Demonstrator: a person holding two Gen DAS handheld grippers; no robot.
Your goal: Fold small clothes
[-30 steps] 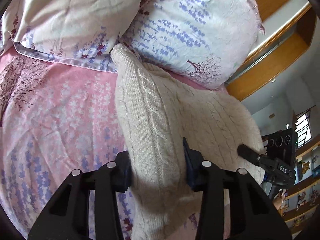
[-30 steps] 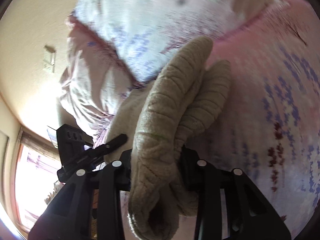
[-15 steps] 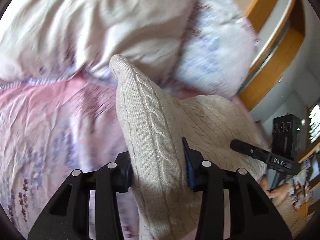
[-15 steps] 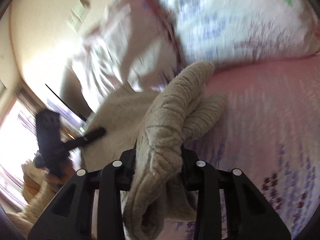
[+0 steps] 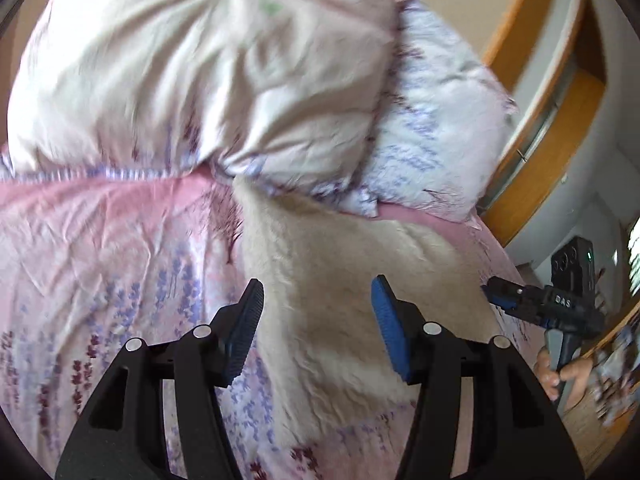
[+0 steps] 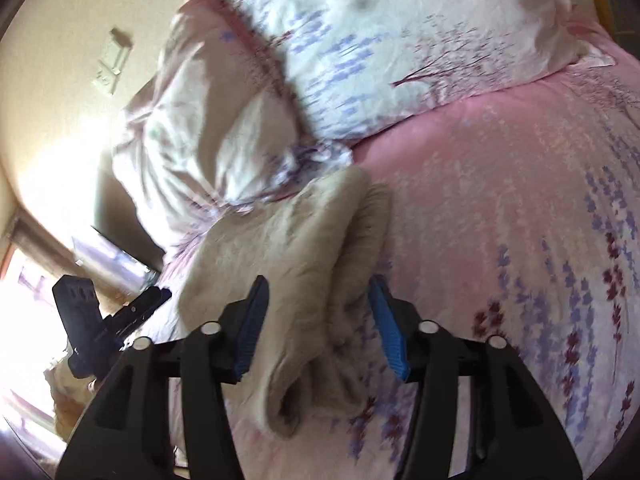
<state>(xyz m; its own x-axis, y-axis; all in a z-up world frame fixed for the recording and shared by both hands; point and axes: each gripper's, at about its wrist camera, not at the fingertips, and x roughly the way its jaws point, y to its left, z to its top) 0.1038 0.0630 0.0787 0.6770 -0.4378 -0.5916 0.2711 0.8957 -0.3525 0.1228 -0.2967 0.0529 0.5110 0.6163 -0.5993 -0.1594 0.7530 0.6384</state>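
- Sweater [image 5: 340, 280]: cream-beige knit, plain (pattern blurred in left view).
- Bedspread [image 6: 500, 208]: pink, with lavender-purple flower sprigs and dark red blossoms.
- Front pillow [image 5: 192, 80]: pale pinkish-white, one small green mark.
- Rear pillow [image 5: 432, 136]: white, purple sprigs, dark tree motif.
- Gripper pads [image 6: 386, 320]: blue; frames black.
- Wooden trim [image 5: 540, 128]: orange-brown.

"DAS" is read in white on the black body of the right tool [image 5: 496, 294], right of the left tool [image 5: 318, 320]; nothing else legible.
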